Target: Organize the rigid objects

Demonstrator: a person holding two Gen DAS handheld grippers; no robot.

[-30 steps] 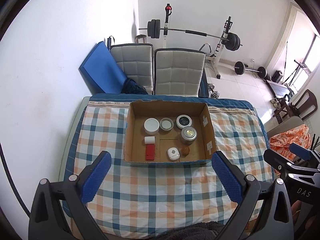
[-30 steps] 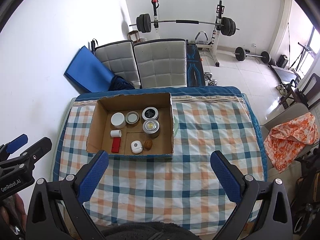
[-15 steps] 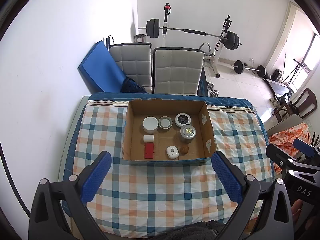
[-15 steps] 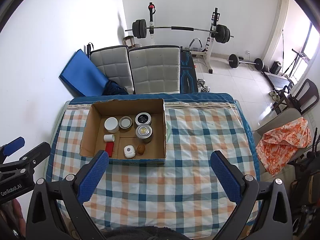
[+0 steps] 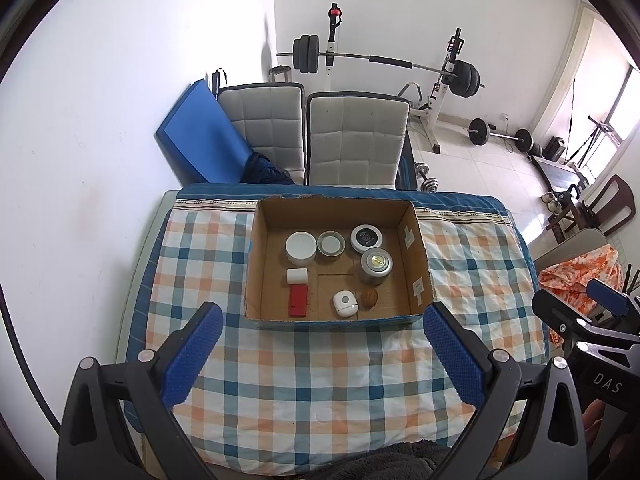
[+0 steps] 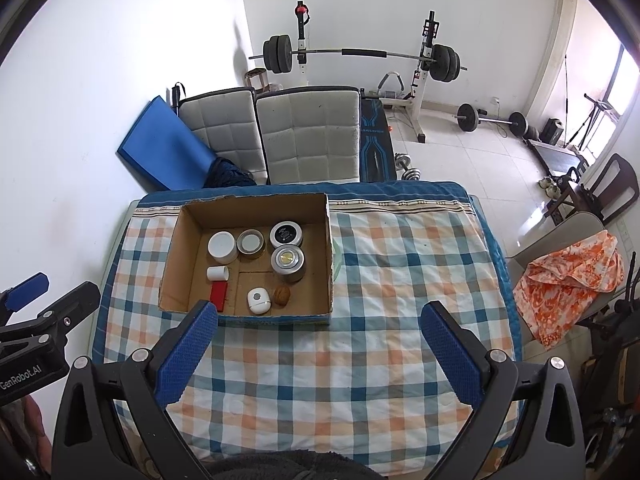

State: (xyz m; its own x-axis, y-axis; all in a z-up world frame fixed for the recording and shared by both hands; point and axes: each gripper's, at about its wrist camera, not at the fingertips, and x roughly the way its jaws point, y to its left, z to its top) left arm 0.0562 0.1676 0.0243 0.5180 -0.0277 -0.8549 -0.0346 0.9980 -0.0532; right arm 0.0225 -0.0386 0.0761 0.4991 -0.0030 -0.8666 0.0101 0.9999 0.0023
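On the checked tablecloth [image 5: 320, 368] before you sits the cardboard box [image 5: 416, 264], holding jars, a red block [image 5: 298, 300] and a walnut [image 5: 369, 298]. Your left gripper [image 5: 320, 360] and right gripper [image 6: 316, 356] hover above, both spread wide, empty.

Daylight flooded in from the window [image 5: 618, 128] at the far right, blowing it out to white and leaving glare on the floor tiles [image 6: 532, 212] below it. The white wall [image 5: 100, 120] left of the window was evenly bright. Both views were sharp, with strong fisheye curvature and black vignetted corners.
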